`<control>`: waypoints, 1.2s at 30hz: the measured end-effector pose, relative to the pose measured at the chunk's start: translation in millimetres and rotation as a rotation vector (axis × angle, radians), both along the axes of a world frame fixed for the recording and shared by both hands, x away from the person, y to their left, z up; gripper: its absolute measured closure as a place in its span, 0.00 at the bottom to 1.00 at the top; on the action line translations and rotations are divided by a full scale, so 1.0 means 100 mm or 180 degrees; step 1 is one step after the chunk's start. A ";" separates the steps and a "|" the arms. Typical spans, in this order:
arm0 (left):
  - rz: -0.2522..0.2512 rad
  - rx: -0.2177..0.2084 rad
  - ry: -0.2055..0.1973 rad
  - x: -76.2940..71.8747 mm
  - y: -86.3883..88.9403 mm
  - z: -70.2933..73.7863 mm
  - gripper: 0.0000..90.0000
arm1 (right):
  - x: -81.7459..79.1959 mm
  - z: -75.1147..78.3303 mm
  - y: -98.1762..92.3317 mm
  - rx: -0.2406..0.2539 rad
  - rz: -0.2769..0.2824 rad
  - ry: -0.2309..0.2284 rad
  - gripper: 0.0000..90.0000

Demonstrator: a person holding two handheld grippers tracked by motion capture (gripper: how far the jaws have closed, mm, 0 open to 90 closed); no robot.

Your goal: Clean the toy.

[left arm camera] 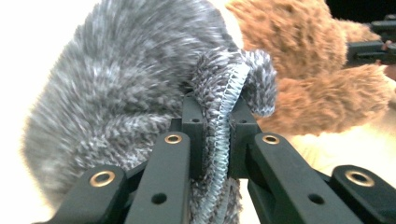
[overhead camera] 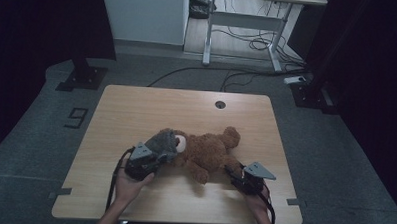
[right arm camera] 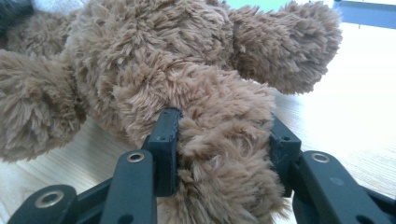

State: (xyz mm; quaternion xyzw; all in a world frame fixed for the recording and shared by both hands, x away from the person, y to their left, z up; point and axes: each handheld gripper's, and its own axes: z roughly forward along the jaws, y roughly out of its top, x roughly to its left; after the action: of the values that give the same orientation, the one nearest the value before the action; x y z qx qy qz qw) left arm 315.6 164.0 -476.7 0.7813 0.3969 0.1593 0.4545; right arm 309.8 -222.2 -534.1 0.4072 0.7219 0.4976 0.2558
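1. Two hand-held black grippers work the near half of the pale wooden table (overhead camera: pixel 136 105), one in each of the person's hands.
2. Left gripper (overhead camera: pixel 152 160), near left: its jaws are pinched tight on the stitched hem of a fluffy grey knitted hat (left arm camera: pixel 140 84), the ribbed edge squeezed between the pads in the left gripper view.
3. Right gripper (overhead camera: pixel 233 173), near right: jaws clamped around a furry leg of the brown plush teddy bear (right arm camera: pixel 154 56), fur bulging between the two pads.
4. Just beyond the grippers, the bear lies on its back across the table's middle, head to the left, legs to the right.
5. That hat sits over the bear's head, at the left end.
6. Farther off, a small round cable hole (overhead camera: pixel 220 104) marks the table's far edge.
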 end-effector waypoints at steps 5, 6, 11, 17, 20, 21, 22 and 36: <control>0.0259 -0.0017 -0.0012 -0.09 0.32 0.06 0.90 | 0.02 -0.01 -0.02 0.0039 -0.0008 0.0008 0.61; 0.0291 -0.0012 -0.0006 -0.10 0.37 0.06 0.90 | 0.03 -0.01 -0.03 0.0048 -0.0006 0.0009 0.61; 0.0477 -0.0002 0.0058 -0.16 0.61 0.00 0.90 | 0.02 -0.02 -0.05 0.0059 0.0004 0.0016 0.60; 0.0688 0.0319 0.0160 -0.26 0.79 -0.09 0.89 | 0.02 -0.04 -0.05 0.0076 -0.0003 0.0026 0.59; 0.0770 0.0483 0.0291 -0.26 0.88 -0.15 0.88 | 0.01 -0.04 -0.05 0.0069 0.0007 0.0028 0.59; 0.0781 0.0486 0.0326 -0.26 0.89 -0.17 0.88 | 0.01 -0.04 -0.05 0.0066 0.0016 0.0027 0.59; 0.0784 0.0509 0.0348 -0.26 0.90 -0.20 0.87 | 0.01 -0.05 -0.06 0.0064 0.0026 0.0031 0.58; 0.0735 0.0556 0.0483 -0.17 0.79 -0.41 0.50 | 0.01 -0.06 -0.04 0.0084 -0.0036 -0.0003 0.51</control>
State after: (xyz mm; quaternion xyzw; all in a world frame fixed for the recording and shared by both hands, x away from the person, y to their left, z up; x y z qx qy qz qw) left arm 298.8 243.0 -517.2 0.7769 0.5019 0.1849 0.3323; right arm 310.4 -226.3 -540.0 0.4145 0.7128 0.5058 0.2536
